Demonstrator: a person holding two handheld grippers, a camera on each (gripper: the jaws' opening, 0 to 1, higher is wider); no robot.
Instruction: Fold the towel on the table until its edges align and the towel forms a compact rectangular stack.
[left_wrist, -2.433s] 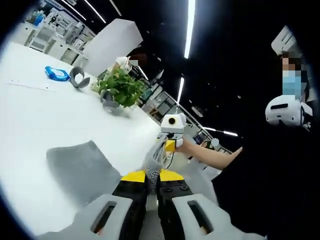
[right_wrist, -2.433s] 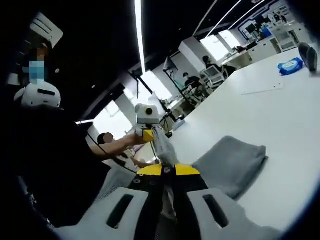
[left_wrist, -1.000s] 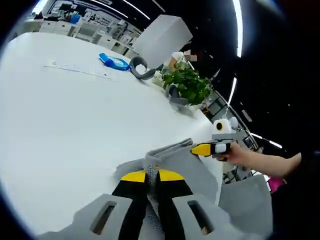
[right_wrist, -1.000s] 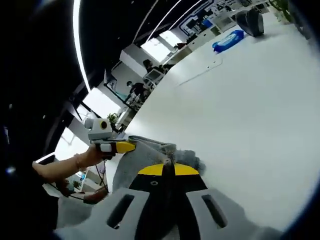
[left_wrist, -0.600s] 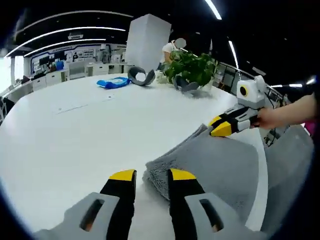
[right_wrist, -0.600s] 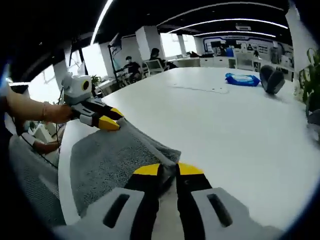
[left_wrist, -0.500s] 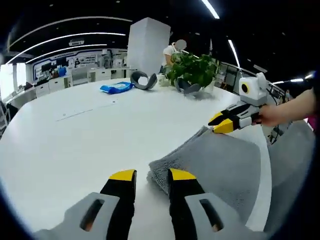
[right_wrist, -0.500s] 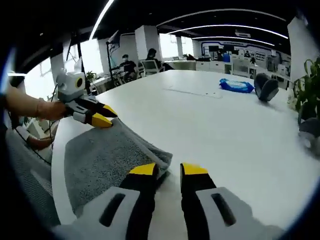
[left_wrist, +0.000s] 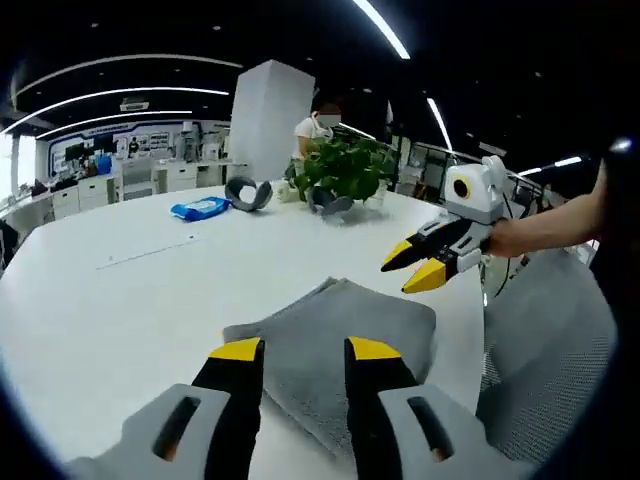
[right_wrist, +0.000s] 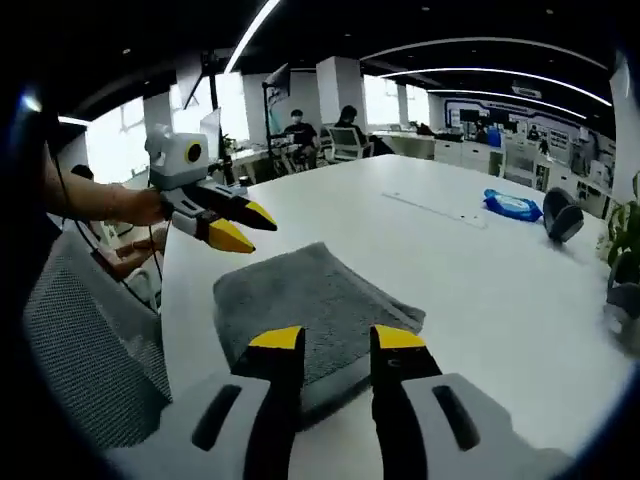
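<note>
Left gripper view cuts off your left gripper (left_wrist: 300, 350) at the bottom, so only its two yellow-tipped jaws show, standing apart with nothing between them, above the near end of the towel (left_wrist: 340, 335). That near end is partly hidden behind the jaws, and you cannot tell from here how many layers lie under the top one. Your right gripper (left_wrist: 420, 265) comes in from the right, held by your hand (left_wrist: 530, 232), its jaws parted and hanging clear above the towel's far corner without touching it. Right gripper view shows the same towel (right_wrist: 310, 295) as a grey, nubbly rectangle lying flat on the white table (right_wrist: 500, 290), close to the table's edge beside the mesh chair (right_wrist: 90, 360); along the side nearest the right gripper (right_wrist: 335, 345) a lower layer sticks out a little past the top layer, so the edges are not quite flush, and that stretch is partly covered by the jaws, which stand apart and empty. The left gripper (right_wrist: 235, 225) enters from the left, jaws parted, above the towel's far corner. Farther across the table sit a blue packet (left_wrist: 200, 208), a dark curved object (left_wrist: 247, 192) too small to make out, and a potted plant (left_wrist: 345, 172).
</note>
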